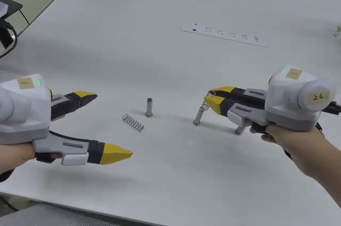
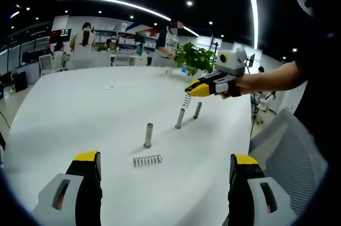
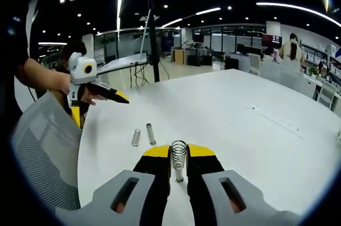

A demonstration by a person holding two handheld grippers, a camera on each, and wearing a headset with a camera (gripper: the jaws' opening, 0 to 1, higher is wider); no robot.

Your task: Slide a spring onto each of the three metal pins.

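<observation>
R gripper (image 3: 179, 152) had its jaws pinched narrow on the held spring (image 3: 179, 158). The coil stood upright between the tips, axis approx. in line w/ the mid pin (image 3: 179, 176), whose shaft showed directly below the jaws. Judging by that, the spring was already started over the pin's top, & the move left was straight down along the pin w/ no sideways shift. Whether the pin's tip was fully inside the coil couldn't be told. In head view that pin looked to lean a bit toward the jaws, so a push off-axis could tip it.

L gripper (image 2: 165, 159) was spread wide, gripping nothing. Loose spring (image 2: 147, 159) lay flat on the table (image 1: 160, 34) just ahead of the L jaws, roughly between the two tips, long axis crosswise to the jaws' reach. Bare pin (image 2: 148, 135) stood upright just beyond it, not touching it. L gripper was much nearer both than R, so that pair would prob. fall to L.

Third pin (image 2: 197, 110) stood just past the mid pin as seen from L's jaws, under R gripper's body. It appeared to carry coils already, though too small to be sure.
</observation>
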